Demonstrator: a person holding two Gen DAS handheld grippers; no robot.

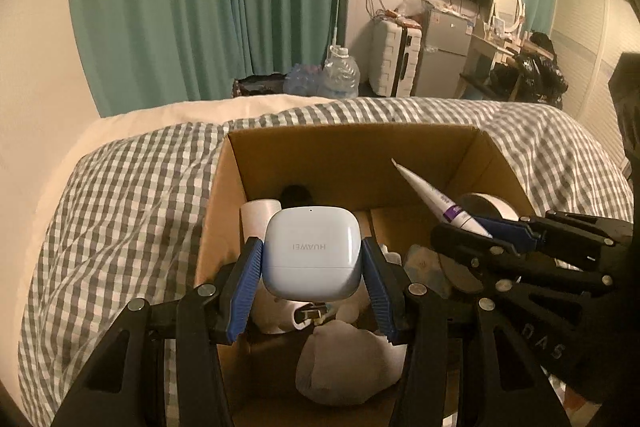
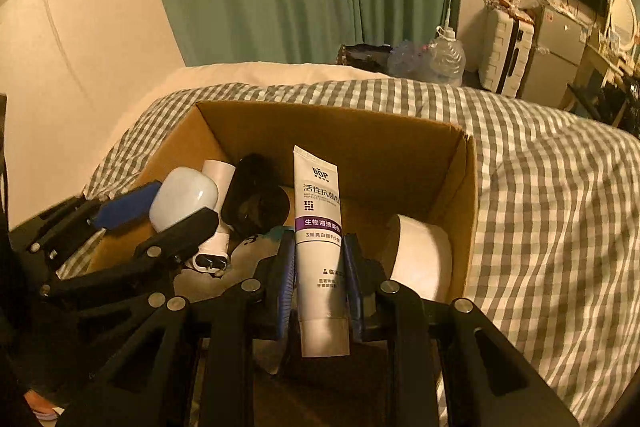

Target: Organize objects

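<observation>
- Left gripper [image 1: 312, 263]: clamped on the pale earbud case [image 1: 310, 251], pads bearing on its two flat sides. The case hangs above the near-left part of the cardboard box [image 1: 352, 147], presumably so it drops inside, not onto the bedding.
- Right gripper [image 2: 318, 283]: clamped on the toothpaste tube [image 2: 318, 227], cap end toward the wrist, crimped end raised over the box's middle. The mid-body grip likely keeps the soft tube from folding.
- Inside the box, below both grippers: a grey cloth bundle [image 1: 344, 367] at the near wall, a white plug adapter [image 2: 212, 251] and a black object [image 2: 256, 203] at the left, and a tape roll [image 2: 420, 259] against the right wall.
- Beyond the box: the checked bedcover [image 2: 540, 167], which supports it.
</observation>
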